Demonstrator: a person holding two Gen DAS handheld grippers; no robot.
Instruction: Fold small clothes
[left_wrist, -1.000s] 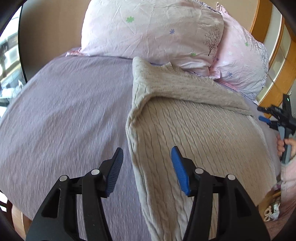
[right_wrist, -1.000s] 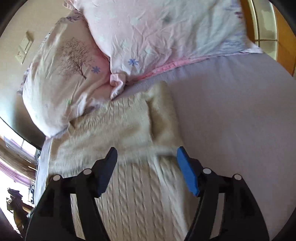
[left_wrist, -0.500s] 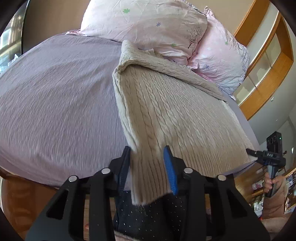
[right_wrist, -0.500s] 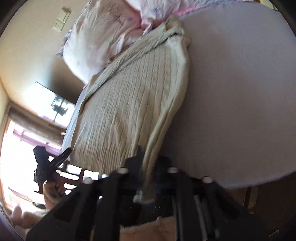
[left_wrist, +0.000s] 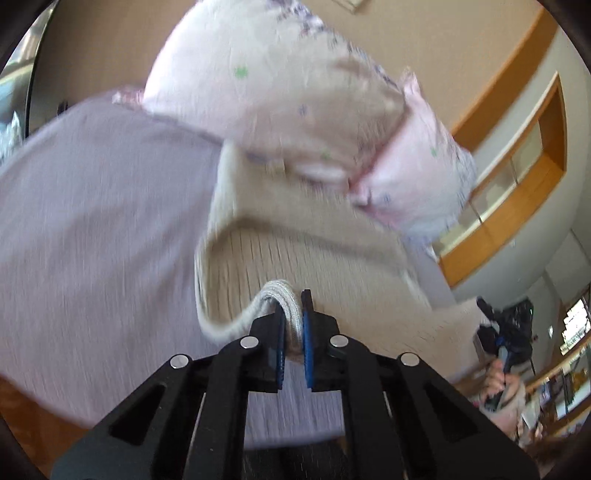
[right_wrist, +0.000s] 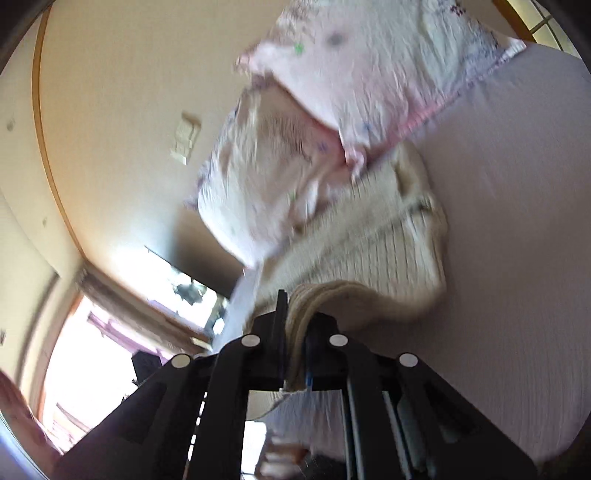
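A beige cable-knit sweater lies on the lilac bed, its top against the pillows. My left gripper is shut on the sweater's bottom hem at its left corner and holds it lifted, the knit curling over the fingertips. My right gripper is shut on the hem at the right corner of the sweater and also holds it raised above the sheet. The lifted hem arches back toward the sweater's upper part. The right gripper also shows small at the far right of the left wrist view. Both views are motion-blurred.
Two pink floral pillows stand at the head of the bed. The lilac sheet spreads on both sides. A wooden-framed window is to the right; a bright window is to the left.
Both grippers have shut on the sweater's hem corners at the bed's near edge and lifted them, carrying the hem up and toward the pillows. A second ago both were open over the sweater.
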